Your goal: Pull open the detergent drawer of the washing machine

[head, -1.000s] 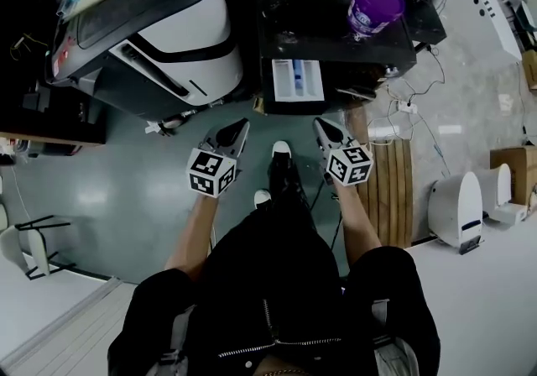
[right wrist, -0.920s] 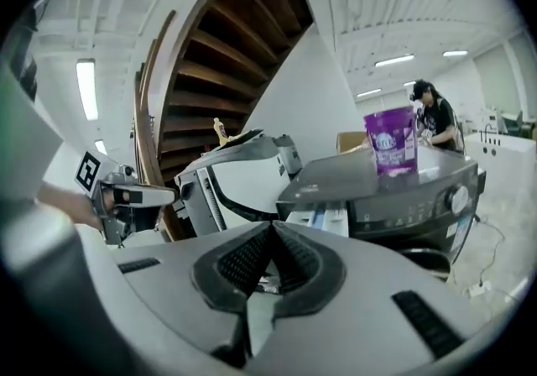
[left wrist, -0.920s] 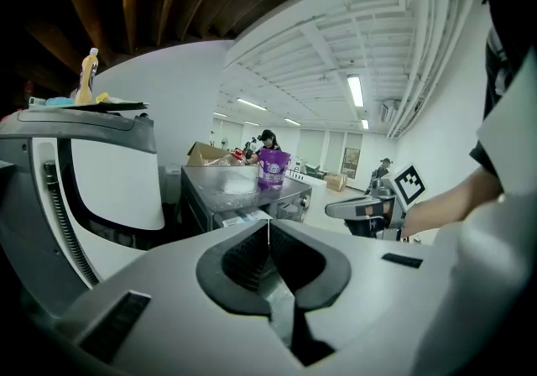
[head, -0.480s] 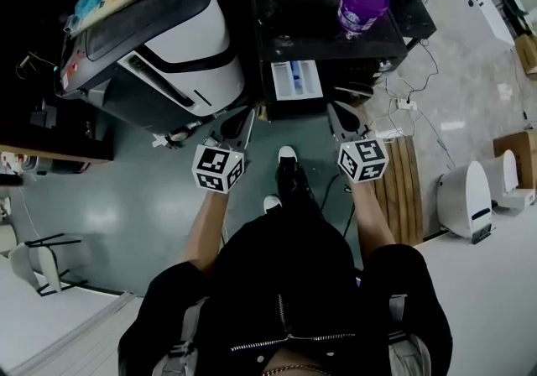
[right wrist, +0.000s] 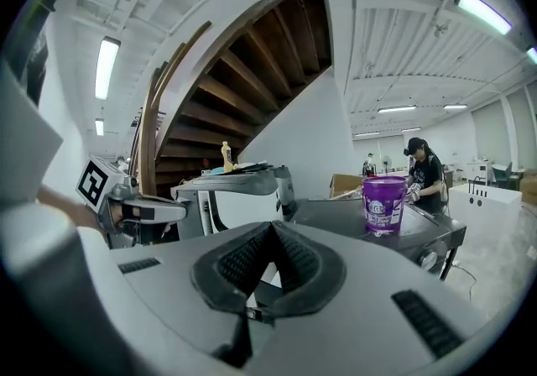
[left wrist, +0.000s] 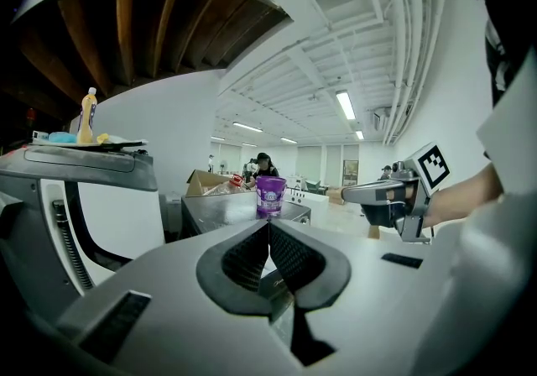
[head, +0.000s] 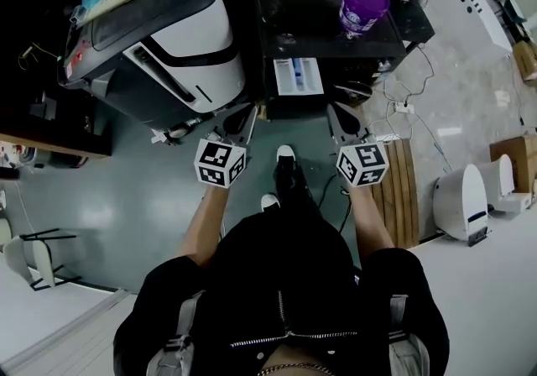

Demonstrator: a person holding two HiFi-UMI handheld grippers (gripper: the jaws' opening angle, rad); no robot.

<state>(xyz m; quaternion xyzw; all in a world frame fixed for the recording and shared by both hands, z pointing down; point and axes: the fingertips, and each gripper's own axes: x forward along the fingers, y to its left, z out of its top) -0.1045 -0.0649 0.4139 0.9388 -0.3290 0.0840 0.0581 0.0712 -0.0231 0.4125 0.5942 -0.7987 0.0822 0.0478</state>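
Both clenched and empty, the left gripper [head: 238, 124] and right gripper [head: 342, 121] face the detergent drawer [head: 298, 76] ahead between them, jutting lengthwise from the washing machine's [head: 315, 26] front-left corner, the right marginally nearer.

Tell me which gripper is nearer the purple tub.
Right. In the head view the right gripper lies below the purple tub, slightly left of it; the left gripper lies farther left, near the white machine.

The head view looks steeply down from above. Both gripper views face level toward the near washer [left wrist: 220, 208], sharing its tub [left wrist: 270, 195].
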